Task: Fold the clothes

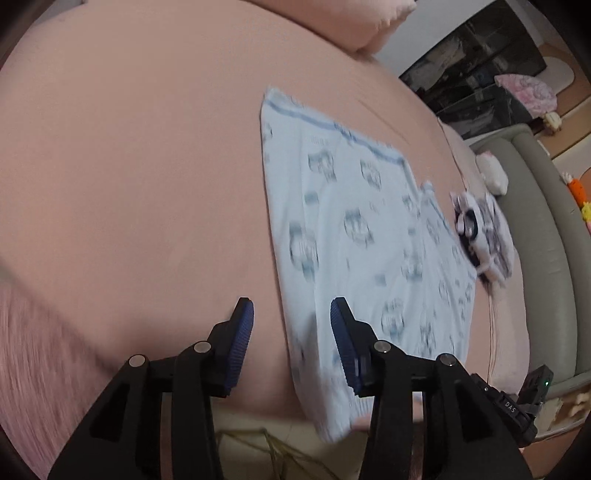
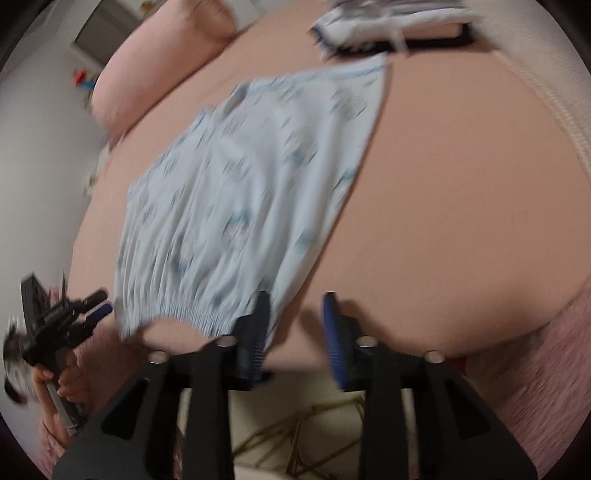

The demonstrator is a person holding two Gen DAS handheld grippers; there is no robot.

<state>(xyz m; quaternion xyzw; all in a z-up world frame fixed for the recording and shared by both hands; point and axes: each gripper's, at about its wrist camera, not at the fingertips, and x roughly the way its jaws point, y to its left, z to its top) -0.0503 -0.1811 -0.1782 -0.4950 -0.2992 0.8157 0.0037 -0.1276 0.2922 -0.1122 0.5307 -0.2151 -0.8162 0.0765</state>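
A pale blue printed garment [image 1: 362, 236] lies flat on the pink bed sheet [image 1: 129, 166], its elastic waistband hanging at the near bed edge. It also shows in the right wrist view [image 2: 243, 192]. My left gripper [image 1: 291, 317] is open and empty, hovering over the garment's near left edge. My right gripper [image 2: 297, 314] is open and empty at the waistband's right corner. The left gripper [image 2: 98, 308] shows in the right wrist view at the waistband's left end.
A black-and-white folded garment [image 1: 484, 232] lies at the bed's far right side, also in the right wrist view [image 2: 388, 26]. A pink pillow [image 1: 369, 22] sits at the head. A grey bed frame [image 1: 546, 236] borders the right. A fuzzy pink blanket [image 2: 535, 369] hangs at the near edge.
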